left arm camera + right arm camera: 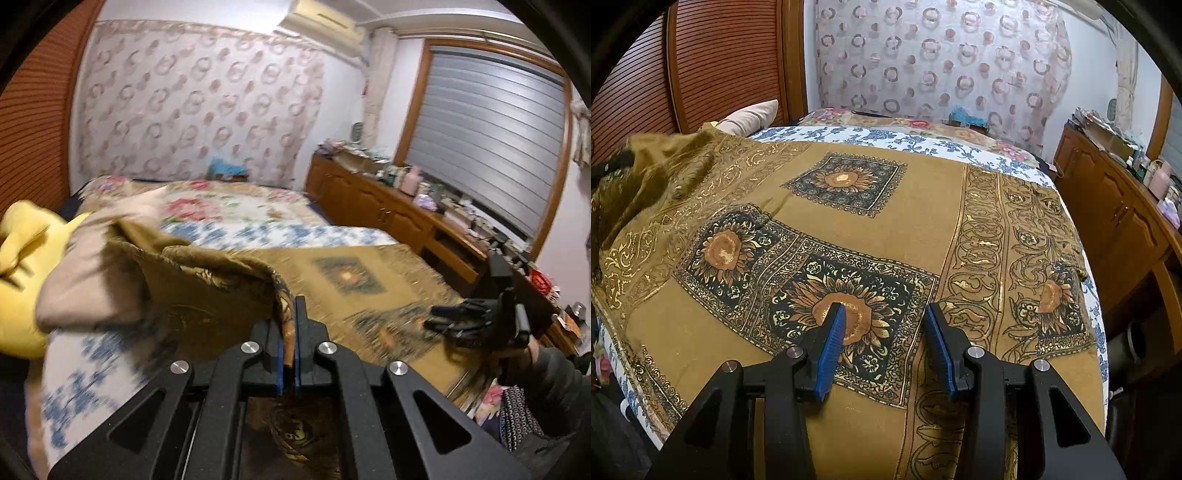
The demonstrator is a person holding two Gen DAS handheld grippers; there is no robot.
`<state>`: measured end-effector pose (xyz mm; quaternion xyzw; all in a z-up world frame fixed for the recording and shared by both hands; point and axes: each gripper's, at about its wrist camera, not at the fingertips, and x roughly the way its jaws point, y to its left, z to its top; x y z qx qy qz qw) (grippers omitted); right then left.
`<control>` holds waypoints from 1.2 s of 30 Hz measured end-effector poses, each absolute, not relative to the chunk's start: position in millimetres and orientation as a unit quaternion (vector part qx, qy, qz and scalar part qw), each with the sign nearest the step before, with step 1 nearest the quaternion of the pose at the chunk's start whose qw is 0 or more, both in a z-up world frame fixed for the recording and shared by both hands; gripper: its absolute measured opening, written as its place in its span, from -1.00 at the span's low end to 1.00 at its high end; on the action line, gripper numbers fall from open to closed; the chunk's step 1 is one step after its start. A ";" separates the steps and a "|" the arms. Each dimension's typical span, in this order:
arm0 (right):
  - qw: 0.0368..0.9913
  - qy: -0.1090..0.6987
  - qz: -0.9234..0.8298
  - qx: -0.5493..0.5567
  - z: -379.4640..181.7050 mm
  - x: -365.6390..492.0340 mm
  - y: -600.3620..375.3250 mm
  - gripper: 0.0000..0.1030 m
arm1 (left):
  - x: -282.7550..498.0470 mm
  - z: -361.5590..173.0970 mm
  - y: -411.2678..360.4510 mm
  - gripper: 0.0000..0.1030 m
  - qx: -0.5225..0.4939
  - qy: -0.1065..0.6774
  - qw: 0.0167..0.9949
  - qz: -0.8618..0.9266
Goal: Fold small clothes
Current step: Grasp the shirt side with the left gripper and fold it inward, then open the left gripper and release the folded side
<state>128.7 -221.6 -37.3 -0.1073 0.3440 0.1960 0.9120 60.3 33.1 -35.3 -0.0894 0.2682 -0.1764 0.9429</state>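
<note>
Scarf [871, 206] edge pinched in left gripper [290, 314], right gripper [884, 314] jaws apart

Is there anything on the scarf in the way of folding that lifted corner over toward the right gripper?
Nothing visible. The left gripper is shut on the brown scarf corner, the spread cloth ahead is bare, and the right gripper hangs open above its near part.

- Left tool [289, 332] — matte black linkage arms, round silver screw heads, blue pads on the fingers [300, 369].
- Right tool [884, 332] — same black frame, ribbed blue pads.
- Person's sleeve [546, 376] — dark, ribbed.
</note>
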 end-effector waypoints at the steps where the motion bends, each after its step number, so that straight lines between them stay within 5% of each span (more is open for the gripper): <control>1: 0.912 0.344 0.196 -0.105 -37.0 128.6 -221.9 -0.11 | 63.6 -31.9 27.5 -0.93 -0.088 0.265 0.942 -0.184; 18: 0.937 0.283 0.196 -0.057 7.5 86.1 -260.1 -0.11 | 112.3 22.4 -89.0 -0.91 -0.036 0.272 0.913 -0.302; 20: 0.937 0.282 0.197 -0.055 6.5 82.8 -261.8 -0.11 | 119.5 12.9 -97.8 -0.74 -0.028 0.296 0.904 -0.308; 23: 0.935 0.289 0.199 -0.058 0.7 84.3 -260.9 -0.11 | 117.8 2.1 -98.7 -0.21 -0.025 0.306 0.900 -0.309; 36: 0.916 0.319 0.240 -0.051 -1.1 125.3 -221.7 -0.11 | 105.5 -19.1 -56.6 0.29 -0.012 0.325 0.917 -0.232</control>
